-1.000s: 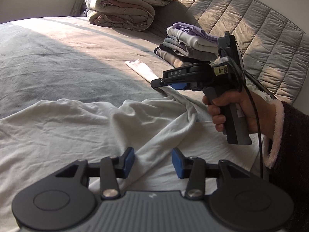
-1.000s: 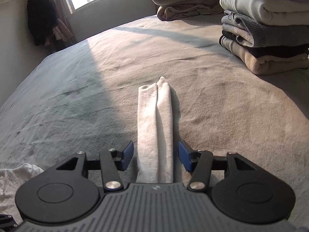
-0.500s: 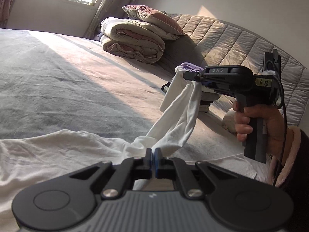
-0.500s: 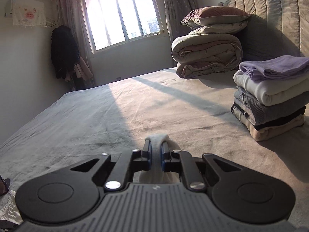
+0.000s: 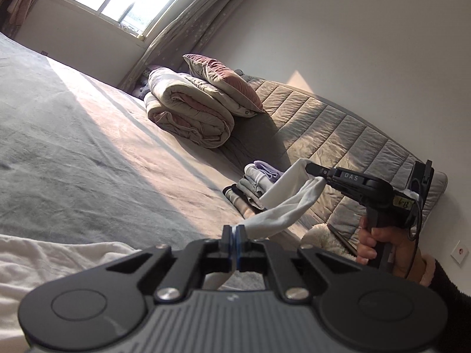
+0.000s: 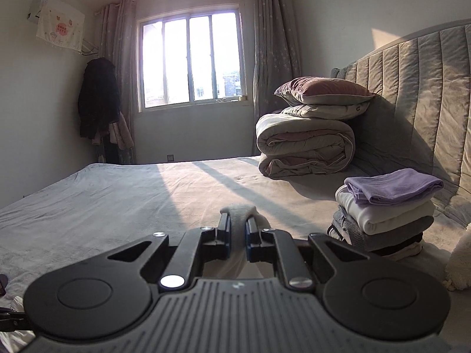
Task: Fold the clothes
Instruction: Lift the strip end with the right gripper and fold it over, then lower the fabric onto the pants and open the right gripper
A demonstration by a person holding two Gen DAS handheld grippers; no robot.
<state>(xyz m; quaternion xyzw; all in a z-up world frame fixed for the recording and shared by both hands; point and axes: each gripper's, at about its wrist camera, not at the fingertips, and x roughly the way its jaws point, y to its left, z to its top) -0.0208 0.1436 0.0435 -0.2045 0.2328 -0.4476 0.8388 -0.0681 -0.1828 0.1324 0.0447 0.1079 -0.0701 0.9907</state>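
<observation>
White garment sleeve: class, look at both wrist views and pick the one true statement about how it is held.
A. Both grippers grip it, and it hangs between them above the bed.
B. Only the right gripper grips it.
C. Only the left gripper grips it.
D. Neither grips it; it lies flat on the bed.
A: the left gripper and the right gripper each pinch the white sleeve, lifted off the bed.

Counts:
- 2 grippers: left gripper (image 5: 233, 236), right gripper (image 6: 238, 229), each clamped on the one white garment (image 5: 287, 210).
- 1 stack of folded clothes (image 6: 385, 209), about 5 items; lowest layers hard to separate.
- 1 rolled duvet (image 6: 304, 147).
- 2 pillows (image 6: 323, 91) on top of it.
- 1 window (image 6: 191, 58), 2 curtains (image 6: 275, 56).
- 1 dark coat (image 6: 98, 97) hanging.
- 1 bed (image 6: 117, 200).
</observation>
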